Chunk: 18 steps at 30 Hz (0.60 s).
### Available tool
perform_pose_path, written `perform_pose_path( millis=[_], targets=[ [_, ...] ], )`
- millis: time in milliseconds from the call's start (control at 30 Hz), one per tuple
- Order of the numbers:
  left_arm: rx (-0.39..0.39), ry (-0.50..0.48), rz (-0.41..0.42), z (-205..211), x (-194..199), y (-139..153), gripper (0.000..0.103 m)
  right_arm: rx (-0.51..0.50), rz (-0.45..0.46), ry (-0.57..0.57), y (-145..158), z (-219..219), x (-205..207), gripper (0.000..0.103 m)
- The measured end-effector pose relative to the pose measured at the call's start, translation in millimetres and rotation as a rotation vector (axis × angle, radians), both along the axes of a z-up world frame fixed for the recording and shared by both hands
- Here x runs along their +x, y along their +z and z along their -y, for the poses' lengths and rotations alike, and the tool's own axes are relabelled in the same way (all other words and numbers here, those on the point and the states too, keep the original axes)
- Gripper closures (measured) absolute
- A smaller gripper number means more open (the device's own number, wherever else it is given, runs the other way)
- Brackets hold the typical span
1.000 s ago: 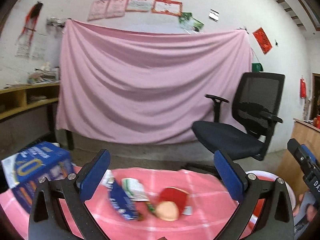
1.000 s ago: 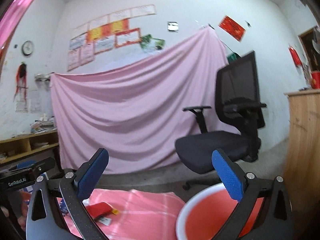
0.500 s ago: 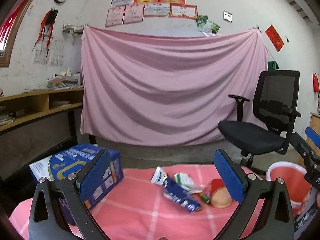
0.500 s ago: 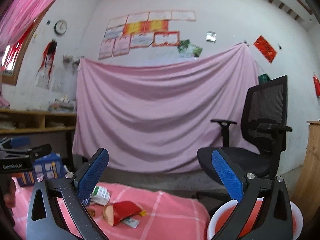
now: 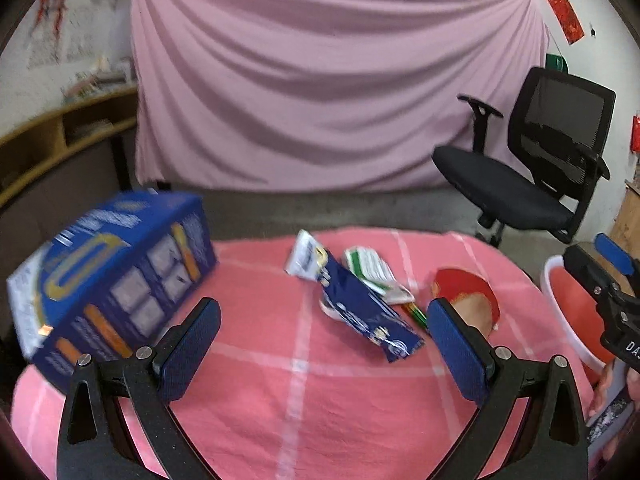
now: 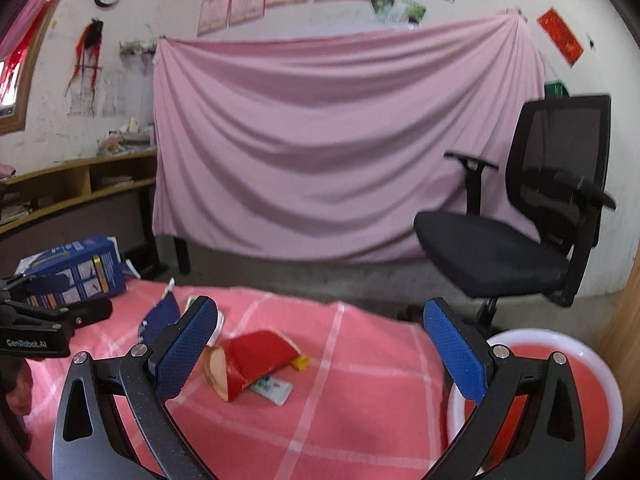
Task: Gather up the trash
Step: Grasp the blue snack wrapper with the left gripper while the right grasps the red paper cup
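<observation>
Filling the lower half of both views, the pink checked tablecloth (image 5: pixel 304 392) carries everything I work on. At the left edge of the left view sits a big blue box (image 5: pixel 116 280), smeared by motion, so I cannot read its print. At the right edge the red bin (image 6: pixel 560 364) with a white rim is cut off by the frame and partly hidden behind my right claw's finger.

The trash lies near the centre of the cloth. A dark blue wrapper (image 5: pixel 360 312) runs its long axis from upper left to lower right. A green-and-white packet (image 5: pixel 372 270) lies just beside it, partly tucked under. A red carton (image 6: pixel 256 354) lies on its side, open mouth toward lower left in the right view, covering part of a small white tube (image 6: pixel 274 390).

My left claw (image 5: pixel 320 348) hangs open above the cloth, holding nothing. My right claw (image 6: pixel 320 348) is spread wide too, empty.
</observation>
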<state>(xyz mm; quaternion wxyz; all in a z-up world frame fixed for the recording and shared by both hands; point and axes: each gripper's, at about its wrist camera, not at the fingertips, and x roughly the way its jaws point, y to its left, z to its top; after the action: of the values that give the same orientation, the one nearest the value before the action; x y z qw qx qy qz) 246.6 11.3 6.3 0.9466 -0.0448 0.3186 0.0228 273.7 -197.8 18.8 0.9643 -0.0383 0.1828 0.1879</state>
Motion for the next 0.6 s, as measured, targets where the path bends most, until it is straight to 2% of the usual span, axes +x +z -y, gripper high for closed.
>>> perform_pose_path(
  millis=[67,200,333,467,533,600],
  targets=[
    [-0.016,-0.015,-0.041,3.3,7.7,-4.6,0.004,0.019,-0.042,0.010,-2.2,1.3,5.7,0.000],
    [-0.060,-0.037,-0.110,8.3,22.5,-12.5,0.016,0.054,-0.121,0.024,-8.0,2.7,18.3,0.000],
    [-0.105,-0.031,-0.180,10.1,38.7,-20.2,0.029,0.038,-0.157,0.034,-12.2,-1.0,22.9,0.000],
    [-0.158,-0.012,-0.239,2.9,46.9,-26.4,0.049,0.009,-0.182,0.041,-15.9,-6.7,26.6,0.000],
    [-0.186,-0.005,-0.243,-4.0,45.8,-24.0,0.056,-0.001,-0.198,0.049,-17.5,-8.7,28.8,0.000],
    [-0.206,-0.012,-0.239,-10.2,43.2,-21.3,0.070,0.000,-0.217,0.061,-18.9,-10.4,30.4,0.000]
  ],
)
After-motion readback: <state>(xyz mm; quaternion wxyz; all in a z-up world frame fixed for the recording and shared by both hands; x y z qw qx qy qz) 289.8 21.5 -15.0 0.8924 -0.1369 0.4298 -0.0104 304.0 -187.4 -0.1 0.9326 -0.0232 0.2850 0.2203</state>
